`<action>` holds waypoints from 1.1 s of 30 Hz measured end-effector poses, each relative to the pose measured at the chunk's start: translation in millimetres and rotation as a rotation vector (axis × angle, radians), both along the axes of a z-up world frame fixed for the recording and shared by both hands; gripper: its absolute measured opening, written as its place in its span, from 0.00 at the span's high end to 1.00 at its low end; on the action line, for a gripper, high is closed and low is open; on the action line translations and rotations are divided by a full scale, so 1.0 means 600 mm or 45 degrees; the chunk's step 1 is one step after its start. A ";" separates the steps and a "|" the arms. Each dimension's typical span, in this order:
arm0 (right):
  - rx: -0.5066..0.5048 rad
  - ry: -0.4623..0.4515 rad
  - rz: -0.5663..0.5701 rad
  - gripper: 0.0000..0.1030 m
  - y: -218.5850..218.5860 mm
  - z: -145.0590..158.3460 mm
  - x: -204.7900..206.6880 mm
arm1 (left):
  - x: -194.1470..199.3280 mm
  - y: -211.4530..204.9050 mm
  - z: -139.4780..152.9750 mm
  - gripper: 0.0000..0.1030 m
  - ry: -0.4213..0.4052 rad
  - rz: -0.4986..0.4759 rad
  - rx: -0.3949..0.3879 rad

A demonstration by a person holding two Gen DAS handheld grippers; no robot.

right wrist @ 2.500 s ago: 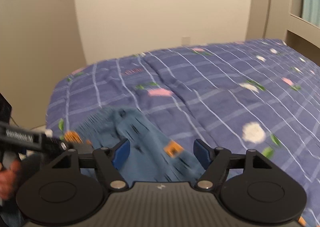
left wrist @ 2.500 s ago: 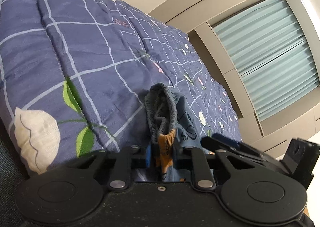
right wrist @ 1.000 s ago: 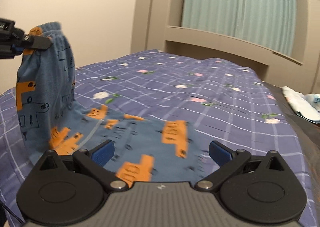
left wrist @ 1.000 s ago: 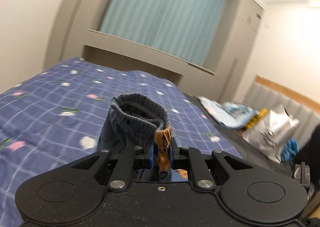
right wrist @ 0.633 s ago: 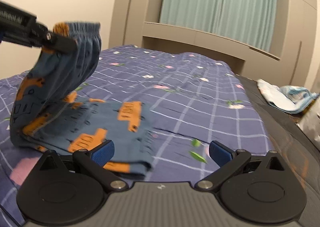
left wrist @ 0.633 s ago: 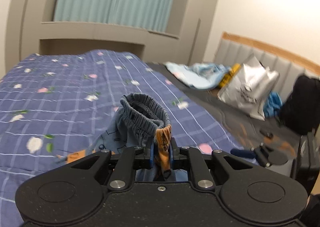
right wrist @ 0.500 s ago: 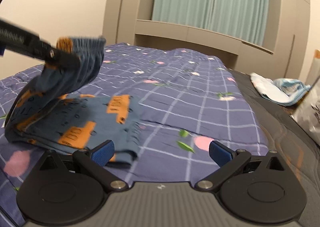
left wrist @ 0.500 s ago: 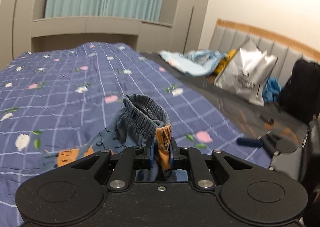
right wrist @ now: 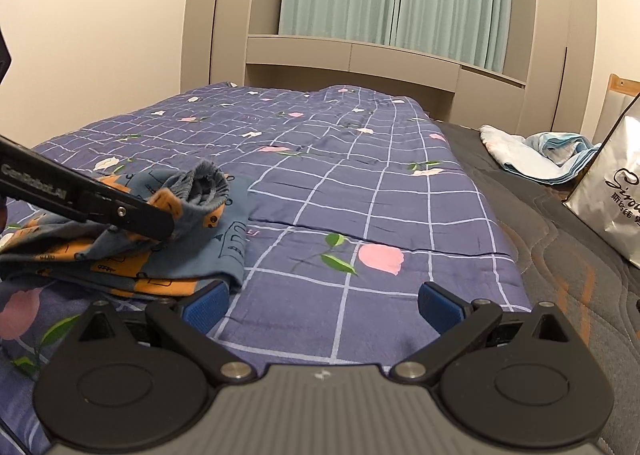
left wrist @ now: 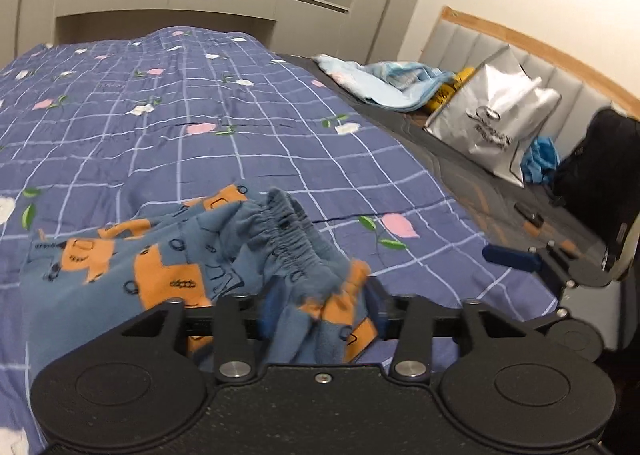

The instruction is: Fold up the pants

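Small blue pants with orange prints (left wrist: 152, 271) lie bunched on the purple checked bedspread (left wrist: 200, 135). In the left wrist view my left gripper (left wrist: 322, 313) has its jaws parted with the gathered waistband (left wrist: 288, 243) lying loose between them. In the right wrist view the pants (right wrist: 168, 239) lie at the left, folded over, with the left gripper (right wrist: 160, 225) at the waistband (right wrist: 204, 181). My right gripper (right wrist: 322, 305) is open and empty above the bedspread (right wrist: 360, 183), just right of the pants' edge.
A light blue cloth pile (right wrist: 536, 155) and a silver bag (right wrist: 612, 191) sit on the dark mattress strip (right wrist: 560, 255) at the right. A black bag (left wrist: 596, 167) stands by the headboard. The right gripper shows in the left wrist view (left wrist: 528, 259).
My left gripper carried the waistband down and over onto the rest of the pants, then its jaws parted and the waistband slackened. My right gripper stayed open and shifted right.
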State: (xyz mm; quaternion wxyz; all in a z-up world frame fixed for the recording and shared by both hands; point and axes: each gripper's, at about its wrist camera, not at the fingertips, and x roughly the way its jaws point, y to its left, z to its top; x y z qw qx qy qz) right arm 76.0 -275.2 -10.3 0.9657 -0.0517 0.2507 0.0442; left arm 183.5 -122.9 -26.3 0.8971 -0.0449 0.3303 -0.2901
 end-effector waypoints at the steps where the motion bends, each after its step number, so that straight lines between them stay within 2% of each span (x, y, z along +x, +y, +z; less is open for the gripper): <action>1: 0.000 0.001 -0.001 0.00 0.001 0.000 0.000 | -0.005 0.007 0.005 0.37 -0.004 0.019 -0.019; 3: 0.001 0.002 -0.004 0.00 0.003 0.001 0.002 | -0.014 0.022 0.015 0.32 -0.014 0.060 -0.049; 5: 0.009 -0.002 -0.016 0.00 0.007 0.003 0.001 | -0.024 0.040 0.024 0.22 -0.025 0.109 -0.081; 8: 0.060 -0.016 -0.046 0.00 0.010 0.012 0.006 | -0.044 0.078 0.032 0.13 -0.065 0.259 -0.094; 11: 0.206 -0.004 -0.071 0.00 0.020 0.024 0.021 | -0.053 0.107 0.026 0.10 -0.068 0.408 -0.024; 13: 0.271 0.019 -0.055 0.00 0.033 0.027 0.036 | -0.057 0.129 0.014 0.09 -0.034 0.479 0.008; 16: 0.264 0.042 -0.029 0.00 0.064 0.026 0.058 | -0.060 0.154 -0.005 0.09 0.027 0.526 0.029; 20: 0.255 0.093 -0.014 0.00 0.094 0.020 0.072 | -0.070 0.168 -0.032 0.09 0.086 0.545 0.055; 23: 0.193 0.136 -0.036 0.00 0.107 0.015 0.071 | -0.079 0.177 -0.050 0.08 0.137 0.525 0.048; 26: 0.136 0.191 -0.083 0.00 0.108 0.007 0.065 | -0.090 0.181 -0.060 0.07 0.145 0.500 0.035; 30: 0.180 0.228 -0.110 0.00 0.098 -0.009 0.051 | -0.103 0.182 -0.065 0.07 0.112 0.456 0.053; 33: 0.185 0.204 -0.111 0.00 0.096 -0.007 0.043 | -0.104 0.191 -0.057 0.06 0.118 0.457 0.025</action>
